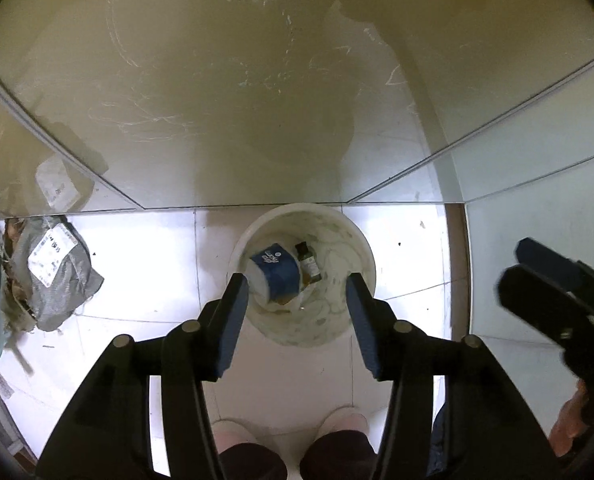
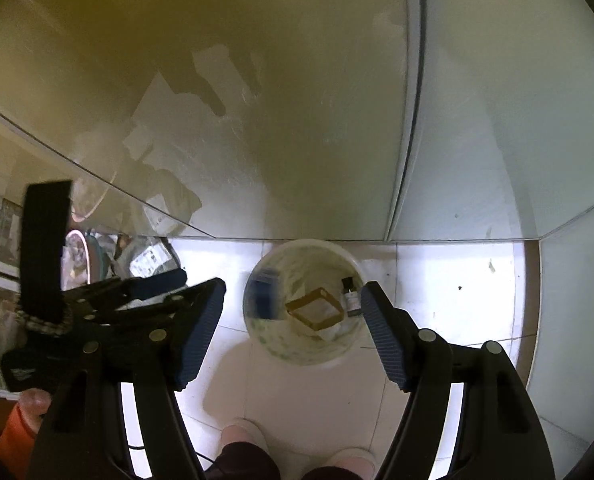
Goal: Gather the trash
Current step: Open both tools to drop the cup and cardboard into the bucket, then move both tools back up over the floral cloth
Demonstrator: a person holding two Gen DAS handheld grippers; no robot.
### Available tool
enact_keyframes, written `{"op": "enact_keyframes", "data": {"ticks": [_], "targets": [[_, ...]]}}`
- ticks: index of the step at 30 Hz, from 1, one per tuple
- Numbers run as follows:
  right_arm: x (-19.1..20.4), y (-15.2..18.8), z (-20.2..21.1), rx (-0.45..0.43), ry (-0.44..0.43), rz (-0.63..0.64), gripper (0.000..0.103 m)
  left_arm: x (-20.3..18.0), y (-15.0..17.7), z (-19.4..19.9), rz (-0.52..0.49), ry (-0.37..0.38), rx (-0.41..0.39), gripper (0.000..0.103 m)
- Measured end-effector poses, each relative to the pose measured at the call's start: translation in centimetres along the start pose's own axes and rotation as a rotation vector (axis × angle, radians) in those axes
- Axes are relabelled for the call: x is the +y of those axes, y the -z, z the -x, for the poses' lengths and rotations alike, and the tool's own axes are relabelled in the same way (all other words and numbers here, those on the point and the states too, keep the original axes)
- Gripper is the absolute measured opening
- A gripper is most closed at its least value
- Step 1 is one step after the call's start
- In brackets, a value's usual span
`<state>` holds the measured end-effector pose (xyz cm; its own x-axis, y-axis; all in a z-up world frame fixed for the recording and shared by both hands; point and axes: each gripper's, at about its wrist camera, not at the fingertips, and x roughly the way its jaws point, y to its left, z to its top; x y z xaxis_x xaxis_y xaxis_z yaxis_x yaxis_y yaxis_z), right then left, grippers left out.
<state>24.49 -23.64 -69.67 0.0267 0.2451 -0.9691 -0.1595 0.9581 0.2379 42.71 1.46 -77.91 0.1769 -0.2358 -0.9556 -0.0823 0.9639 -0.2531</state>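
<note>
Left wrist view: the left gripper points down over a white bucket on the tiled floor, jaws apart with nothing between them. In the bucket lie a blue carton at 9 o'clock and a small dark bottle at 12. A grey parcel sits well off at 9 o'clock of the bucket, its left side cut off by clutter I cannot make out. The right gripper shows blurred at the frame's 3 o'clock edge.

Right wrist view: the right gripper hangs over the bucket, jaws wide and empty. The carton is smeared by blur; a square brown-edged piece lies mid-bucket, the bottle at 3 o'clock. Pink shoes peek in at 6.
</note>
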Motion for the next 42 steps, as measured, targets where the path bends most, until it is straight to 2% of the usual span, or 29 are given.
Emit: {"op": "enact_keyframes", "data": {"ticks": [4,8,13,19,24,32,37,42], "targets": [[1.2,-0.4,2.7,-0.019,-0.003,0.001,0.068,-0.4,0.1,2.8,0.011,-0.004,-0.007,0.050],[2.4,-1.2,6.6,-0.030,0.001,0.008,0.068,-1.2,0.3,7.9,0.012,-0.016,-0.029,0.050],[4.8,-2.8,13.1,-0.063,0.007,0.017,0.068,-2.5,0.2,16.2,0.008,-0.027,-0.067,0.050],[8.3,-5.3,22.6,-0.120,0.008,0.012,0.068,-4.5,-0.7,28.0,0.001,-0.032,-0.143,0.050],[11.1,-6.5,30.3,-0.195,0.021,0.009,0.068,-6.1,-1.7,38.7,-0.018,-0.023,-0.244,0.050],[16.7,-7.5,42.2,-0.358,0.075,0.047,0.068,-8.1,-1.9,55.1,-0.083,0.009,-0.455,0.050],[19.6,-7.7,47.4,-0.451,0.127,0.061,0.068,-8.5,-1.2,62.4,-0.133,0.016,-0.582,0.055],[21.6,-7.3,50.7,-0.554,0.147,0.067,0.068,-8.5,-0.9,66.9,-0.168,0.024,-0.675,0.061]]}}
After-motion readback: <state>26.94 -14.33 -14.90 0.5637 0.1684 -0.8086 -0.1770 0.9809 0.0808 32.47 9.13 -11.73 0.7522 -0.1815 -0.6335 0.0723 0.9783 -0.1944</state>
